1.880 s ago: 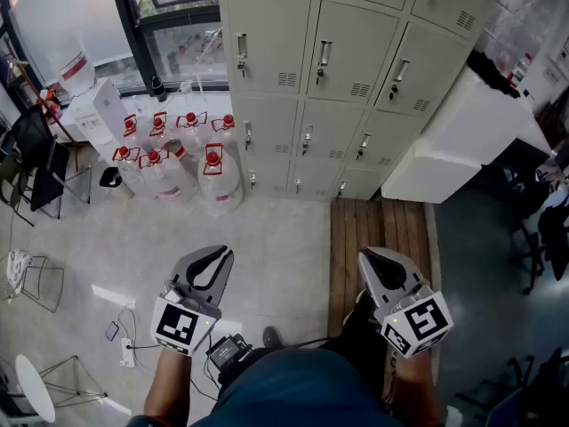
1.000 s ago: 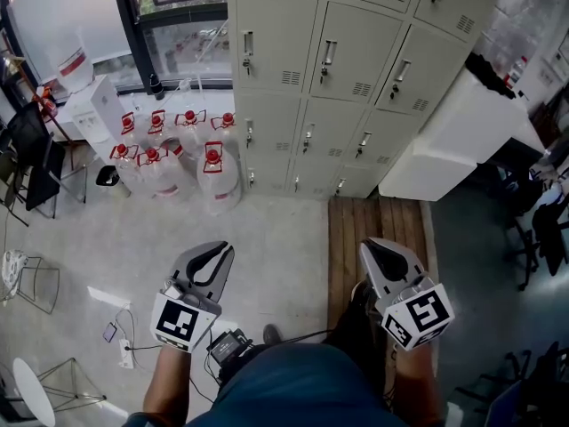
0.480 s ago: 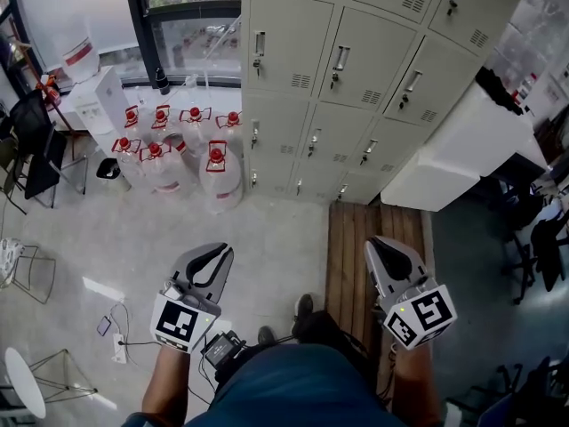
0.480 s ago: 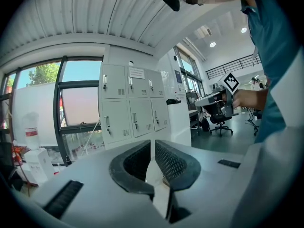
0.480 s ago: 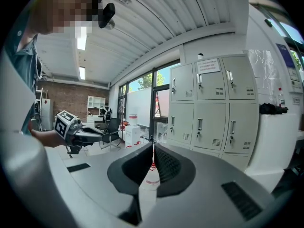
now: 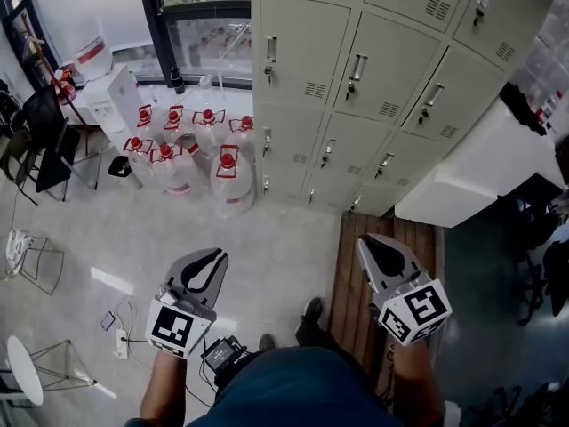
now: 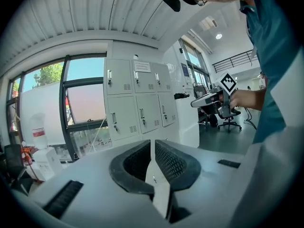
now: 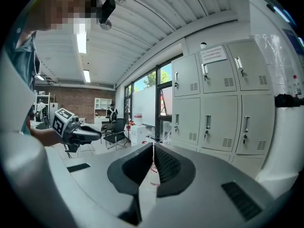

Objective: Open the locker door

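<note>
Locker bank (image 6: 382, 69) sits at the far side of the room, right of the window (image 6: 200, 34). Beige doors in rows, and every locker door (image 6: 302, 52) in sight is closed. Each door has an upright handle (image 6: 270, 50) on one edge and a vent slot low down. Which door is the target: can't tell.

Both grippers are near, well apart from the lockers, touching nothing and pointed roughly at the bank.
- left gripper (image 6: 216, 254): the left gripper view shows the fingers (image 7: 173, 163) pressed together at the tips with only a thin slit between. Nothing held.
- right gripper (image 6: 365, 241): same state, fingers (image 8: 166, 167) together at the tips and empty. It hangs over the wooden floor strip (image 6: 378, 265) that runs up to the locker base.

A marker cube sits on the back of each gripper. The person's arms and teal top (image 6: 293, 390) are at the near edge.

Surroundings:
- a cluster of clear water jugs (image 6: 227, 176) with red caps stands on the floor just left of the lockers, under the window
- a white water dispenser (image 6: 111, 100) is left of the jugs
- dark chairs (image 6: 44, 140) are at far left
- a white slanted cabinet (image 6: 480, 163) is just right of the bank
- a power strip (image 6: 122, 345) and cables lie on the floor near the left gripper
</note>
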Available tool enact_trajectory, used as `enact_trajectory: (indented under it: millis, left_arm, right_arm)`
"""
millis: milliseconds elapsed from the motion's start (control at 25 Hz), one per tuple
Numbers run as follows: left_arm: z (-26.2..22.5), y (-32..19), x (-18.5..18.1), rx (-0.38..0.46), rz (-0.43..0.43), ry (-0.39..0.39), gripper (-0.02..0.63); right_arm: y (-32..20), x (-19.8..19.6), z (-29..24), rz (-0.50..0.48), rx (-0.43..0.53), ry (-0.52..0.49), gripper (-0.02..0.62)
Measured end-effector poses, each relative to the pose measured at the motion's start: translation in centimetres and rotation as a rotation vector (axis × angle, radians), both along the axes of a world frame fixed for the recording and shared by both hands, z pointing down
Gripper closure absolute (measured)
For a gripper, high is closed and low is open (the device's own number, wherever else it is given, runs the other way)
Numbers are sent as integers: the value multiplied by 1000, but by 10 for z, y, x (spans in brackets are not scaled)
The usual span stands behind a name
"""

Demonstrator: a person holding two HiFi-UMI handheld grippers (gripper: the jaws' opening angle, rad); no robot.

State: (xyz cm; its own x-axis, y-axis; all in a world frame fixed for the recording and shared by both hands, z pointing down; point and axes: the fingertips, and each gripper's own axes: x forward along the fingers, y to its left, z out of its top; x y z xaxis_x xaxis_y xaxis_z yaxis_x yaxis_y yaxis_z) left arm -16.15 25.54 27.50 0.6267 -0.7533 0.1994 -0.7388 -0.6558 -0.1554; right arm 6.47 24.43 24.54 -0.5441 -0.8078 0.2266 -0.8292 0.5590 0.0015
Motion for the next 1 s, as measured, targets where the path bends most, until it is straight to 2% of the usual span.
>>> enact_trajectory:
  millis: [440, 760, 1000]
  left_arm:
    - [4, -65, 48, -21, -97, -1, 561]
    - [12, -103, 76, -44, -167, -18, 561]
    - [9, -140, 109, -44, -175, -48, 561]
  right_arm:
    - [-95, 36, 15, -93, -33, -18, 558]
    - [-145, 56, 29, -174, -60, -34, 558]
    - [-179, 91, 26, -189, -44, -47, 558]
